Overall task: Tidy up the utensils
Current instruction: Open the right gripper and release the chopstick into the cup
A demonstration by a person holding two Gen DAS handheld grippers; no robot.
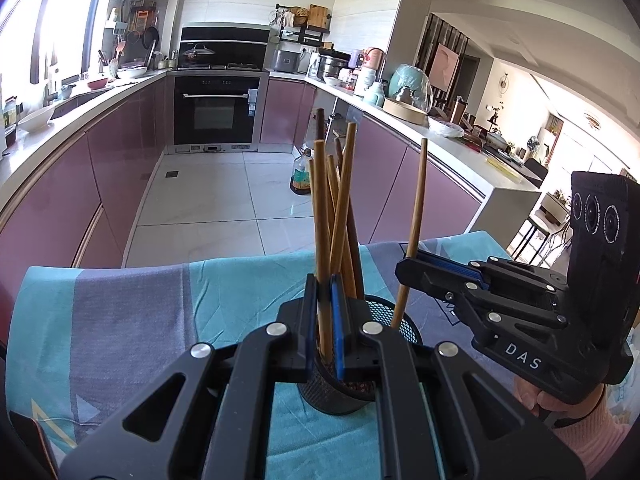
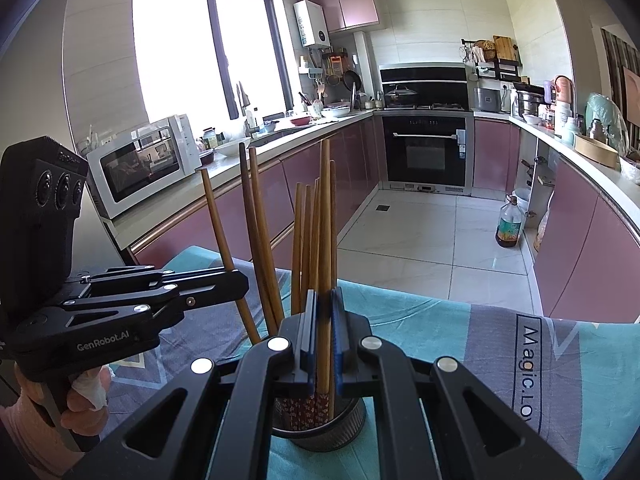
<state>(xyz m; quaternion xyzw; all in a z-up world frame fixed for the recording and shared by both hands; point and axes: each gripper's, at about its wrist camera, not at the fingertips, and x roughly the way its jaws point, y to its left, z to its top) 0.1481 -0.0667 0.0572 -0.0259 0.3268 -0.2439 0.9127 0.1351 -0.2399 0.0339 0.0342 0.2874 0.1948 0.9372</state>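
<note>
Both my left claw (image 1: 324, 320) and right claw (image 2: 324, 332) each pinch one chopstick (image 1: 320, 216); I lower them straight into the mesh holder (image 1: 394, 316).

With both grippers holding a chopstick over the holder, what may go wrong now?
1. Each held chopstick stands among loose ones; moving it may drag others out.
2. The mesh holder is light-looking; a sideways pull may tip it.
3. The left gripper and right gripper work close together and may collide.
</note>
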